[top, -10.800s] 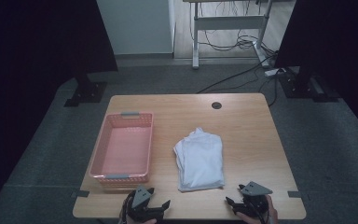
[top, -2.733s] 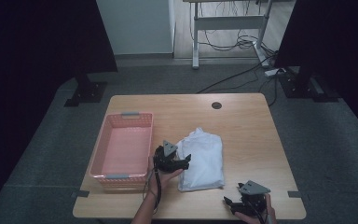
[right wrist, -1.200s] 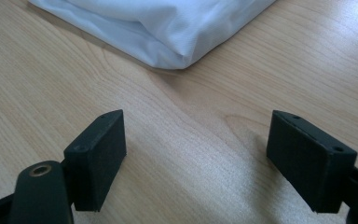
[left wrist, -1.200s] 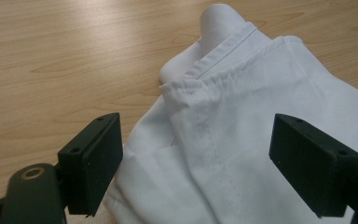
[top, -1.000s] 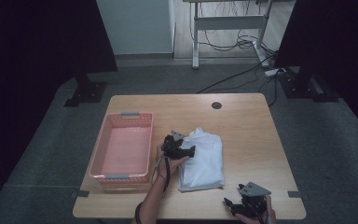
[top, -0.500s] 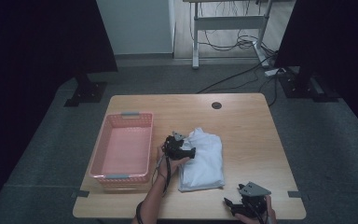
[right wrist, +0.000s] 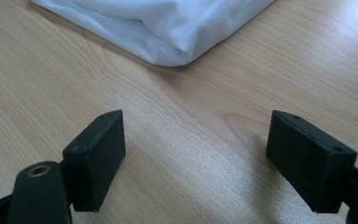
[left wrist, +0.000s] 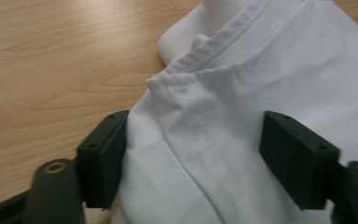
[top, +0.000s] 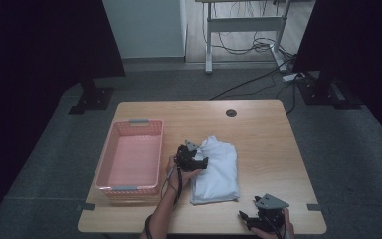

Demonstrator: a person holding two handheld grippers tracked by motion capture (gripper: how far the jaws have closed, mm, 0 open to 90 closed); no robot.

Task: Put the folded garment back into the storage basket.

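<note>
1. Your wooden table (top: 258,129) carries everything here; it is the largest surface, with a small dark round hole (top: 231,112) near its far edge.
2. The pink basket (top: 110,164) sits on the left part of the table, long side running away from you, and stands apart from the cloth.
3. The white folded garment (top: 219,172) lies near the middle of the table, just right of the basket. In your left gripper view its stitched collar edge (left wrist: 223,39) bunches up in a ridge ahead of the jaws, with bare wood to the left.
4. Your left gripper (top: 193,158) is at the garment's left edge, toward its far end. Its jaws stand wide apart with the white fabric lying between them; the cloth presses against the left jaw, while the right jaw rests over the cloth. They are not clamped on it.
5. Your right gripper (top: 258,219) rests at the near right edge of the table, well apart from your left one. Its jaws are spread wide over bare wood, and a folded corner of the garment (right wrist: 168,51) lies just ahead of them, untouched.
</note>
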